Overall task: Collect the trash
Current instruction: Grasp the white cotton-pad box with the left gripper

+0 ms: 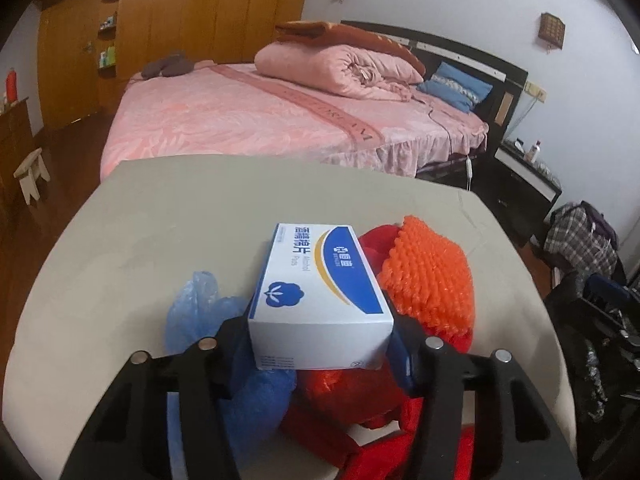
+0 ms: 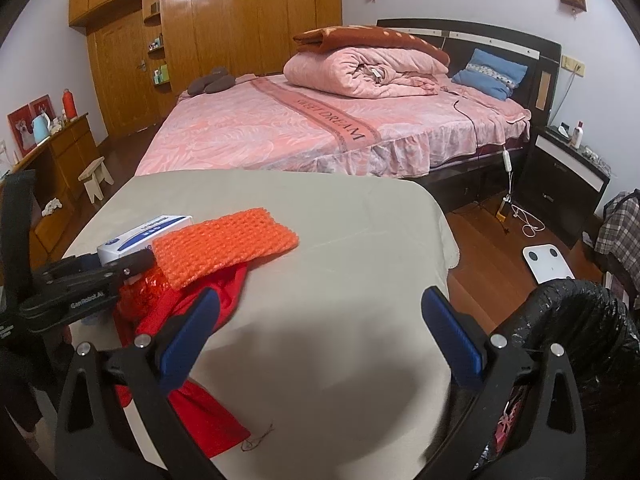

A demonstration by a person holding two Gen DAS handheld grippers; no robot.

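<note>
Trash on the beige-covered table (image 2: 352, 240) is only partly dealt with, and the nearest risk sits at the left tongs (image 1: 320, 334). Their jaws are about half open and flank the near end of the white-and-blue box (image 1: 316, 292); the pads look to be touching its sides, though I cannot tell how firmly they press. If the hold is only on that near end, I judge the long box could pivot and droop, or slide out when lifted.

Under and just beyond those jaws lie a crumpled blue plastic bag (image 1: 200, 304) to their left and red plastic wrapping (image 1: 360, 396) beneath; a loose fold could catch on a pad and be dragged along or off the table edge. Orange bubble wrap (image 1: 428, 276) leans against the box's right side and may tumble once the box moves.

The right tongs (image 2: 320, 336) stand wide open with nothing between them, over bare cloth, the red wrapping just to their left. The black bin bag (image 2: 576, 320) gapes close by their right jaw; a careless swing could knock its rim shut.
</note>
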